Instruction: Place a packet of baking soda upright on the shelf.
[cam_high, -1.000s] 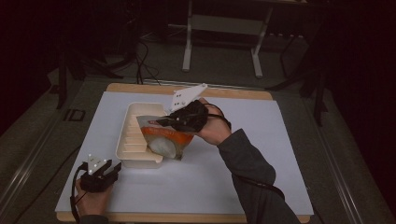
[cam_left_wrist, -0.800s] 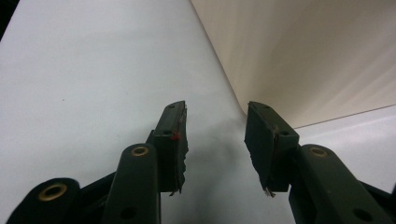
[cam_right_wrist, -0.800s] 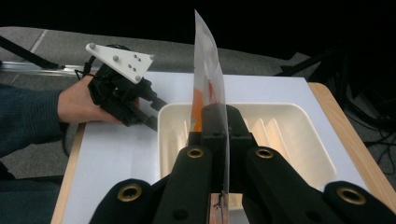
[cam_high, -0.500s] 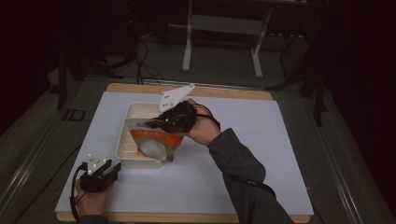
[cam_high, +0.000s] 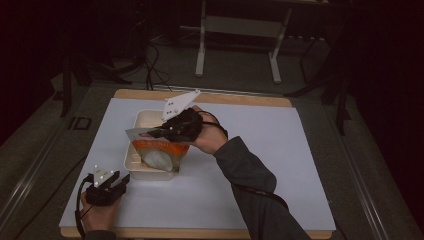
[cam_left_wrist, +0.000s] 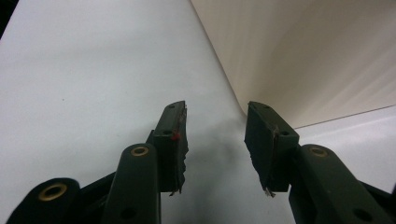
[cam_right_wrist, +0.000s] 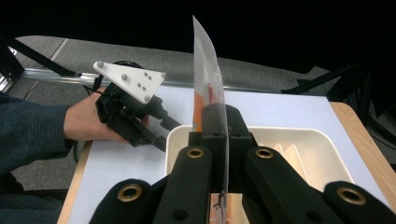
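Observation:
My right gripper (cam_high: 152, 134) is shut on the top edge of an orange and clear food pouch (cam_high: 157, 151), which hangs over the near end of a cream plastic tray (cam_high: 141, 117). In the right gripper view the jaws (cam_right_wrist: 223, 128) pinch the thin pouch edge (cam_right_wrist: 205, 65) above the tray (cam_right_wrist: 303, 140). At the table's front left my left gripper (cam_high: 118, 182) rests open on the white mat. Its jaws (cam_left_wrist: 215, 140) hold nothing and point at the tray's outer wall (cam_left_wrist: 303, 56). The left gripper (cam_right_wrist: 156, 127) also appears in the right gripper view.
A white mat (cam_high: 280, 150) covers the wooden table (cam_high: 240, 98). A metal stand (cam_high: 237, 25) and cables lie on the dark floor beyond the far edge. The person's right sleeve (cam_high: 250, 185) crosses the mat's middle.
My right gripper has carried the pouch leftward, from beside the tray's right edge to above the tray. The left gripper has stayed put.

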